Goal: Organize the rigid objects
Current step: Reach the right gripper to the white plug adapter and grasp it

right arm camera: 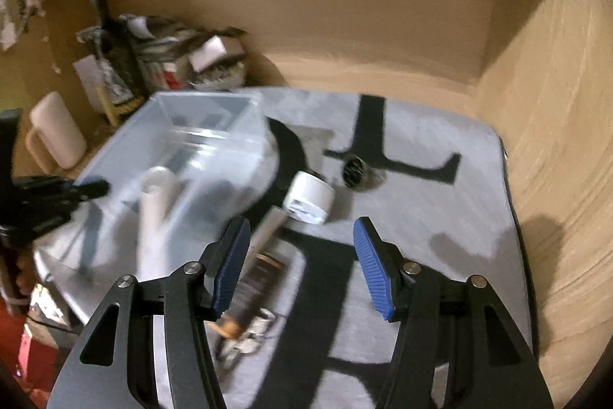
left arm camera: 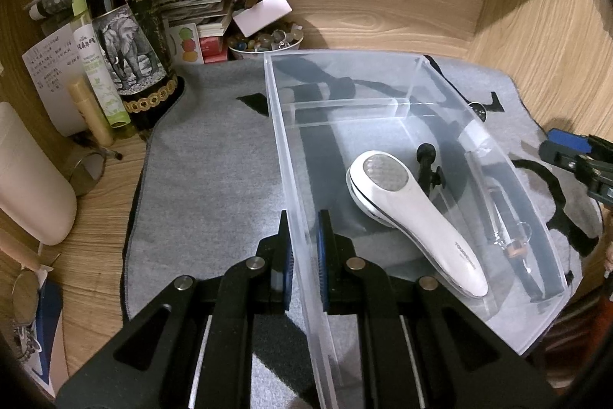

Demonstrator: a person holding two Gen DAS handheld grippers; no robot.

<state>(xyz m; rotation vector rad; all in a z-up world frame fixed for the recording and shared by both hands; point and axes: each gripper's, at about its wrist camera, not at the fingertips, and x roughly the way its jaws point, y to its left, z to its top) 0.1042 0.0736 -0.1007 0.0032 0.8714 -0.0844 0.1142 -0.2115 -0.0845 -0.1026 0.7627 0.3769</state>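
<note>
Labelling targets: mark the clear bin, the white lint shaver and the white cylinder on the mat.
clear bin (left arm camera: 285, 156), left wrist view, on its left wall.
white lint shaver (left arm camera: 421, 217), left wrist view, mid-handle.
white cylinder (right arm camera: 309, 196), right wrist view, on its side.

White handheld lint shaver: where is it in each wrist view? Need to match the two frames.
Left wrist view: the white handheld lint shaver lies right of centre, inside the clear plastic bin, round mesh head toward the far end.
Right wrist view: left of centre, blurred, seen through the bin wall, handle toward the camera.
Shared landmark: the dark wine bottle with the elephant label, upper left in both.
</note>
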